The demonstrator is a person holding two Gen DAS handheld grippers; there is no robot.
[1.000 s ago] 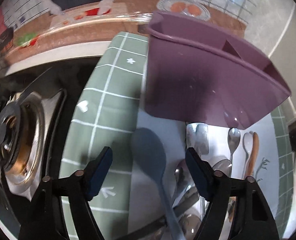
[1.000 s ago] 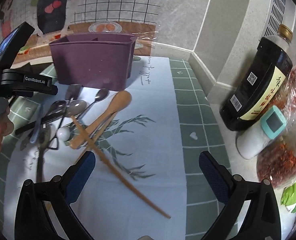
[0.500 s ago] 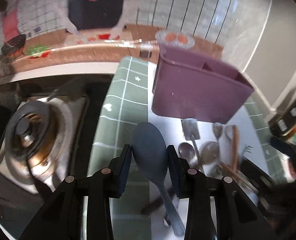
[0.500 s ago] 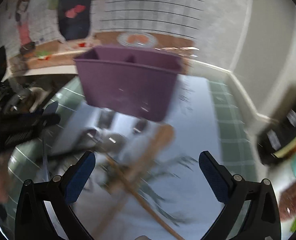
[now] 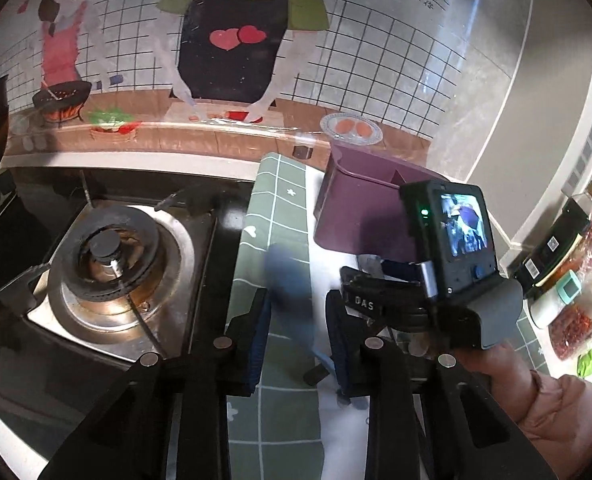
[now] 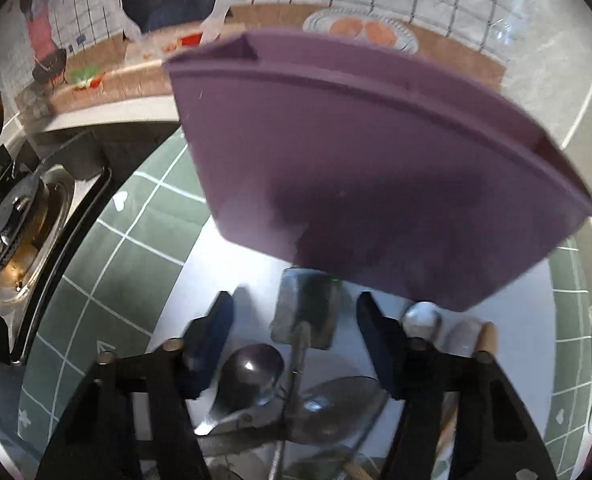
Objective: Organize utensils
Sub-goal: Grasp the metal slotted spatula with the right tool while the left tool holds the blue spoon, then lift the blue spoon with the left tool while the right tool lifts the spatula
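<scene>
My left gripper (image 5: 296, 320) is closing its jaws on a blue spoon (image 5: 289, 276). The spoon is blurred, sits between the pads and hangs above the green checked mat (image 5: 271, 208). The purple utensil caddy (image 5: 360, 208) stands behind it to the right. In the right wrist view the caddy (image 6: 356, 160) fills the upper half. My right gripper (image 6: 296, 332) points down at the utensil pile just in front of it. Its jaws are closing either side of a metal spatula head (image 6: 306, 308), with gaps still showing. Metal spoons (image 6: 251, 368) lie under it, and a wooden spoon (image 6: 486, 336) lies to the right.
A gas burner (image 5: 111, 256) sits left of the mat. A sauce bottle (image 5: 556, 240) and food packets (image 5: 572, 328) crowd the right wall. A hand in a pink sleeve (image 5: 556, 412) holds the right gripper, which hides part of the caddy in the left wrist view.
The left jaws closed around the blue spoon and lifted back from the caddy. The right gripper swung left to the pile at the caddy's foot, and its jaws narrowed around the spatula.
</scene>
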